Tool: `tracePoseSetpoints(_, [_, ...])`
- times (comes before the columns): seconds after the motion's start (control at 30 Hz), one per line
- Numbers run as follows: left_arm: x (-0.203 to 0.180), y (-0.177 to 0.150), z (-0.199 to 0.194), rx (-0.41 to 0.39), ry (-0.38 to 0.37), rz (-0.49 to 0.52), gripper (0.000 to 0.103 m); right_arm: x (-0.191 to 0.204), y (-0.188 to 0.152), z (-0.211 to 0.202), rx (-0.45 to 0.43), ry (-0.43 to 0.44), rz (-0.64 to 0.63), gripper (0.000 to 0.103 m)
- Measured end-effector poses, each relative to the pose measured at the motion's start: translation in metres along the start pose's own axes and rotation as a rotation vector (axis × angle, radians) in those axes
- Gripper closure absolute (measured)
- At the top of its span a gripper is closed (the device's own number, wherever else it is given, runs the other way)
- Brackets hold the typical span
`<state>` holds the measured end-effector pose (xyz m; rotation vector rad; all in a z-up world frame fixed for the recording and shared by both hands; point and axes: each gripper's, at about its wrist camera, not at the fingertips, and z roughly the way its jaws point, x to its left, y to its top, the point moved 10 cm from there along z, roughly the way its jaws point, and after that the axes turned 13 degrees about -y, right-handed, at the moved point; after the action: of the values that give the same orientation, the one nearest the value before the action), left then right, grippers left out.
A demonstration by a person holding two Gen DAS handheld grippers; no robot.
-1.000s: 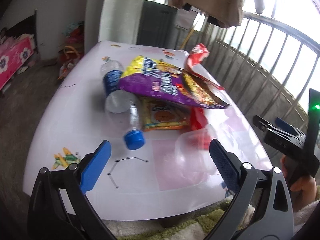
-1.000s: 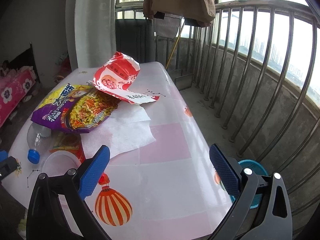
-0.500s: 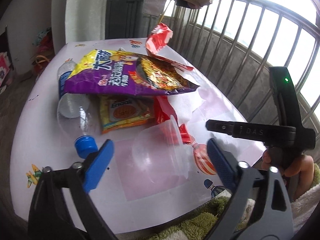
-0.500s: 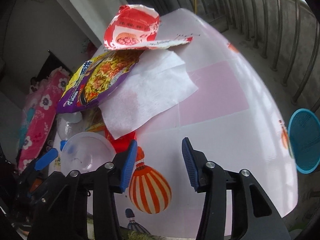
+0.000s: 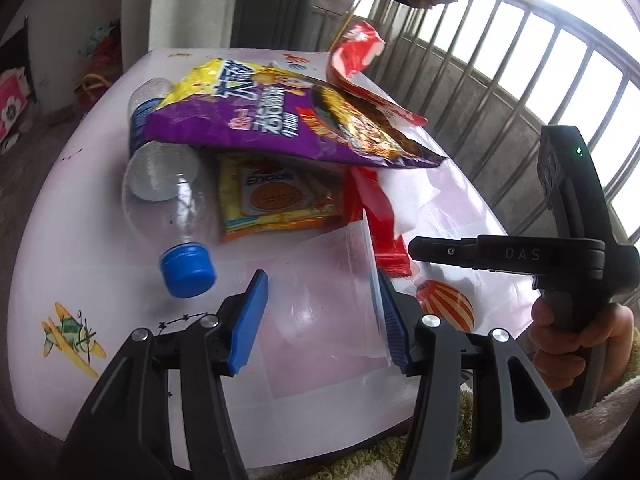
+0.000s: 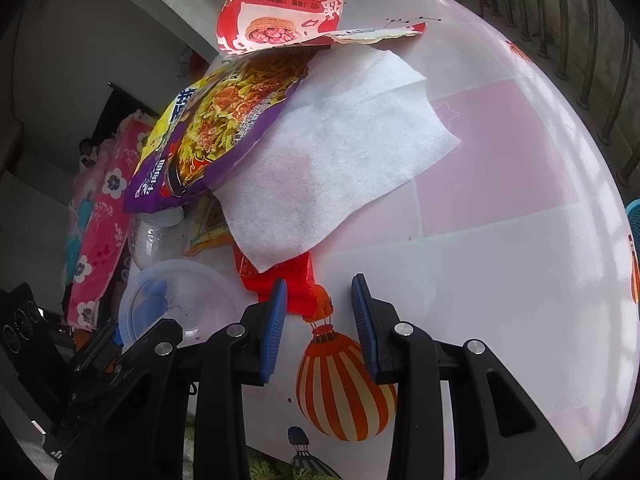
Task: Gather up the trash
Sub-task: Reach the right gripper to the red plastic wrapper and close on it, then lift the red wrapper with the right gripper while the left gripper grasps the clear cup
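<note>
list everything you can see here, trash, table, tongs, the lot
clear plastic cup: 1, transparent, on its side between the left tongs' pads
plastic bottle: 1, clear with blue cap, lying at the table's left side
purple snack bag: 1, purple and yellow, on top of the pile
yellow snack packet: 1, yellow-orange, under the purple bag
red wrapper: 1, red, just ahead of the right tongs
white tissue: 1, white, spread mid-table
red-white paper bag: 1, far end of the pile
table: 1, white and pink with balloon prints
blue basket: 1, beside the table, low
left tongs: 1, black, blue pads, around the cup
right tongs: 1, black, blue pads, open
</note>
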<state>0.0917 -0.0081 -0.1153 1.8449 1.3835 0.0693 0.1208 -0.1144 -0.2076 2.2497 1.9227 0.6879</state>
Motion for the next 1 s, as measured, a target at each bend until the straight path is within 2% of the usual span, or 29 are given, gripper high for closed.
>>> tracePoseSetpoints(0.27, [0.011,-0.005,-0.008,-0.017,-0.018,-0.033,0.053,0.018,0.009,0.008,-0.025,-0.124,-0.120,0.071])
tracePoseSetpoints(0.4, [0.013,-0.005,-0.009,-0.024,-0.028,-0.045,0.053,0.024,0.007,0.011,-0.044,-0.221,-0.211,0.091])
tracePoseSetpoints(0.57, [0.013,-0.007,-0.008,-0.027,-0.035,-0.053,0.053,0.025,0.002,0.008,-0.052,-0.292,-0.294,0.093])
tracePoseSetpoints(0.73, [0.012,-0.008,-0.009,-0.028,-0.039,-0.062,0.053,0.010,-0.013,-0.002,-0.014,-0.311,-0.302,0.094])
tracePoseSetpoints(0.9, [0.015,-0.010,-0.013,-0.040,-0.052,-0.105,0.052,-0.004,-0.030,-0.012,0.017,-0.286,-0.281,0.094])
tracePoseSetpoints(0.93, [0.015,-0.010,-0.016,-0.049,-0.062,-0.115,0.049,-0.006,-0.031,-0.014,0.018,-0.270,-0.269,0.094])
tracePoseSetpoints(0.97, [0.015,-0.010,-0.017,-0.055,-0.066,-0.119,0.040,-0.007,-0.029,-0.013,0.018,-0.261,-0.258,0.094])
tracePoseSetpoints(1.0, [0.015,-0.009,-0.019,-0.066,-0.068,-0.123,0.035,-0.009,-0.025,-0.013,0.018,-0.254,-0.247,0.094])
